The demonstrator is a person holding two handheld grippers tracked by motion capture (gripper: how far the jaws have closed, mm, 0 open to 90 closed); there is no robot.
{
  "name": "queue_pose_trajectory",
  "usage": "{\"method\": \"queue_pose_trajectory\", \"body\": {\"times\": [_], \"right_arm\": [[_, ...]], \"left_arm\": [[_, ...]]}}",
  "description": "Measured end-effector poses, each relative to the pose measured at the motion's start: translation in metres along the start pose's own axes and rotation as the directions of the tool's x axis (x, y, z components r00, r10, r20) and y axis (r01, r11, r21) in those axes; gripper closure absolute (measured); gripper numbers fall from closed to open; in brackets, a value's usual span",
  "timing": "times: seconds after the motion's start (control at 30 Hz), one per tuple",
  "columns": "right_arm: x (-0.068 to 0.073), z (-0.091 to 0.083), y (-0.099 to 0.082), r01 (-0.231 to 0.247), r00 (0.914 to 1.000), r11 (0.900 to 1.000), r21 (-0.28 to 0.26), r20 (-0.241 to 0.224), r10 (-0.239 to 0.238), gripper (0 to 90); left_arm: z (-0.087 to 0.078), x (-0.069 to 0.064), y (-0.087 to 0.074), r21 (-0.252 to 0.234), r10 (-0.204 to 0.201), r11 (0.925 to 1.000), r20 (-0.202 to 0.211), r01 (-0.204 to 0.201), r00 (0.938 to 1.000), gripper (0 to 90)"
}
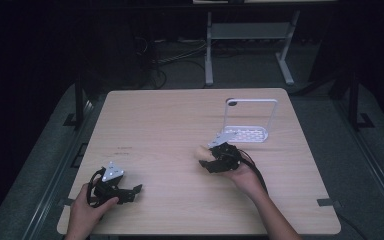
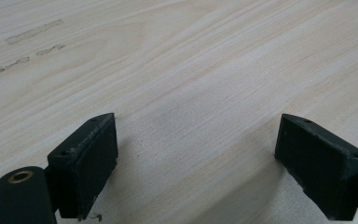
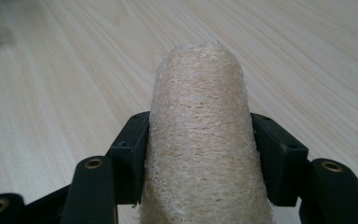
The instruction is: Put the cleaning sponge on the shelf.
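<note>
A loofah [image 3: 200, 140] is being clamped between the jaws of the right gripper [image 3: 200, 154], its rounded end projecting beyond them above the table [image 1: 170, 125]. In the high view, this gripper [image 1: 211, 161] is being held right of the table's centre, near a white rack [image 1: 250, 120]. The left gripper [image 2: 196, 163] is being kept spread wide and unloaded, over bare wood at the near left corner [image 1: 130, 192].
</note>
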State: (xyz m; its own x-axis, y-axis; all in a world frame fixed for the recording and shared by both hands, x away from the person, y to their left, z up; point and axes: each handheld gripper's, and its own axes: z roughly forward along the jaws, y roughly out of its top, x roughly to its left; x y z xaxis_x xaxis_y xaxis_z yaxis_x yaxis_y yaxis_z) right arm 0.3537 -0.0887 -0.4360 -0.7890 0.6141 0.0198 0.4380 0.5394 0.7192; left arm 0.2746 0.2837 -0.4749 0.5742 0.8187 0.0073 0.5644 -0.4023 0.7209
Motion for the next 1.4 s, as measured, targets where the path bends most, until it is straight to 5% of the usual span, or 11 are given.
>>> {"method": "queue_pose_trajectory", "body": {"times": [0.7,1.4], "right_arm": [[-0.03,-0.019,-0.01,-0.058,0.9961,0.9982,-0.018,0.066,0.059,42.1],[-0.062,-0.03,-0.024,-0.122,0.9817,0.9925,-0.016,0.146,0.123,42.1]], "left_arm": [[0.0,0.0,0.0,0.0,0.0,1.0,0.0,0.0,1.0,12.6],[0.0,0.0,0.0,-0.002,0.0,1.0,0.0,0.0,1.0,12.6]]}}
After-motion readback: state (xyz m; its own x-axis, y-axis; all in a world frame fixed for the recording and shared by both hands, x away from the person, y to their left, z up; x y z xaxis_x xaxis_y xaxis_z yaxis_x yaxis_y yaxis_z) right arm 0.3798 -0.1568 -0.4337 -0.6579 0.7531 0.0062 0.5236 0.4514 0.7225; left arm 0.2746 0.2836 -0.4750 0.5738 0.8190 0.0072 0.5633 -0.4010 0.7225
